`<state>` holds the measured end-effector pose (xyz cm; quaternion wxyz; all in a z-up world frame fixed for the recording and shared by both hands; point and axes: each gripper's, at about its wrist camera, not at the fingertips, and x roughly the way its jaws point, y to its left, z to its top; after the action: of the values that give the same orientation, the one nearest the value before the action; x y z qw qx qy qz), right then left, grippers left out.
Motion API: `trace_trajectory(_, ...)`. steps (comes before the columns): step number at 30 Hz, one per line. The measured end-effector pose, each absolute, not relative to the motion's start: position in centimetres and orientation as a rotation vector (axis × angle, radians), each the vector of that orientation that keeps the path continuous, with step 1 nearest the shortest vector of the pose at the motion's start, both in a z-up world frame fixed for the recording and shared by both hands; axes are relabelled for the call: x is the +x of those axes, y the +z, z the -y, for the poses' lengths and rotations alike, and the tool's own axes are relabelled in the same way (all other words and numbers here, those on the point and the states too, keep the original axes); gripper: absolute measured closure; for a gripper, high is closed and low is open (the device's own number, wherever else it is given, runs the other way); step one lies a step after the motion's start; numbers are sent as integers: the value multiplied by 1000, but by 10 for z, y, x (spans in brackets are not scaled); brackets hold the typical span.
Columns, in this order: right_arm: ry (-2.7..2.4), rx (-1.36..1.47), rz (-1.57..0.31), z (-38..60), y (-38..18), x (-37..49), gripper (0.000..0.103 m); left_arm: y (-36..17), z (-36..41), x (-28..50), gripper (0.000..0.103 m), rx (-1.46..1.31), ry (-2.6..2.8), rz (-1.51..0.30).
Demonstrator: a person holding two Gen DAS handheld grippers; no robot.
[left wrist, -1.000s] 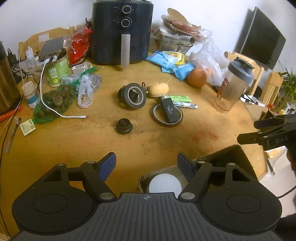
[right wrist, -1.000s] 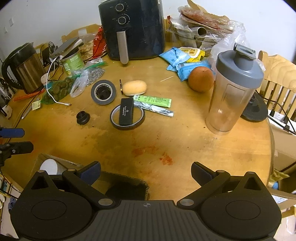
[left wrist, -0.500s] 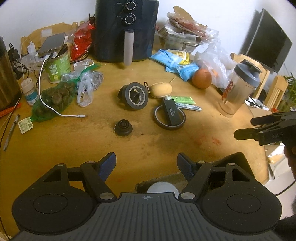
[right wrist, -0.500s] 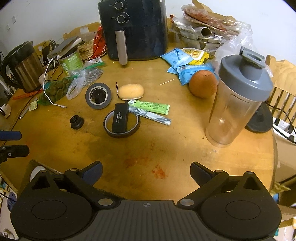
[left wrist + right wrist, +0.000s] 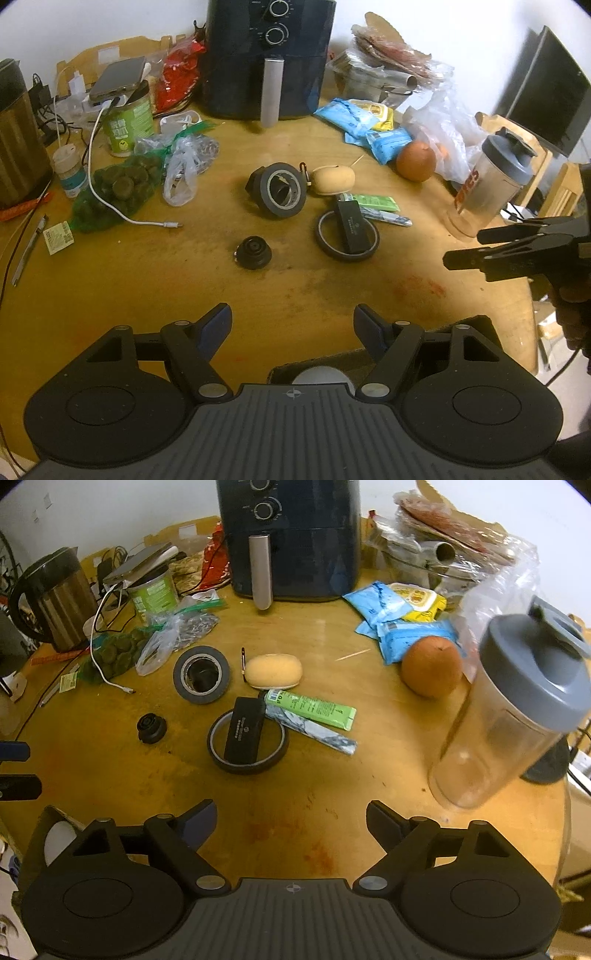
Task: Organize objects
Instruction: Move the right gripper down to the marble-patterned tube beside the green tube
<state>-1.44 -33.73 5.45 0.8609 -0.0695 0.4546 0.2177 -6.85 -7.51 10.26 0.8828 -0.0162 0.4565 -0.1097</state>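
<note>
Both hand-held grippers, left (image 5: 291, 325) and right (image 5: 291, 821), wide open, empty, moved closer over counter (image 5: 295, 805) toward tape ring (image 5: 246, 743); nothing sorted yet.

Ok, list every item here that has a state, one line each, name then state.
left gripper: open, empty
right gripper: open, empty
shaker bottle: upright, lid on, looks empty
air fryer: drawer closed
black case: lying across thin tape ring
grey tape roll: lying flat
charging cable: free end unplugged
</note>
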Motion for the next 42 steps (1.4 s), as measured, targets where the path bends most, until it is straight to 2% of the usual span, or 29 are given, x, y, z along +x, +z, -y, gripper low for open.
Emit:
trace_trajectory(7,486,-204,-944,325,47,1,23,103,71,-69,31,-55,-193,-958)
trace_trajectory(14,494,-295,-934,310,34,16,34,102,65,-70,31,-78,-155,-969)
trace_trajectory(22,499,-417,-902,294,23,30,39,101,57,-73,31,-102,-114,-975)
trace_trajectory(34,492,-702,-827,264,-5,47,57,100,43,-82,31,-146,-29,-978)
trace_trajectory(42,517,-854,-777,249,-25,53,75,100,38,-87,31,-170,15,-979)
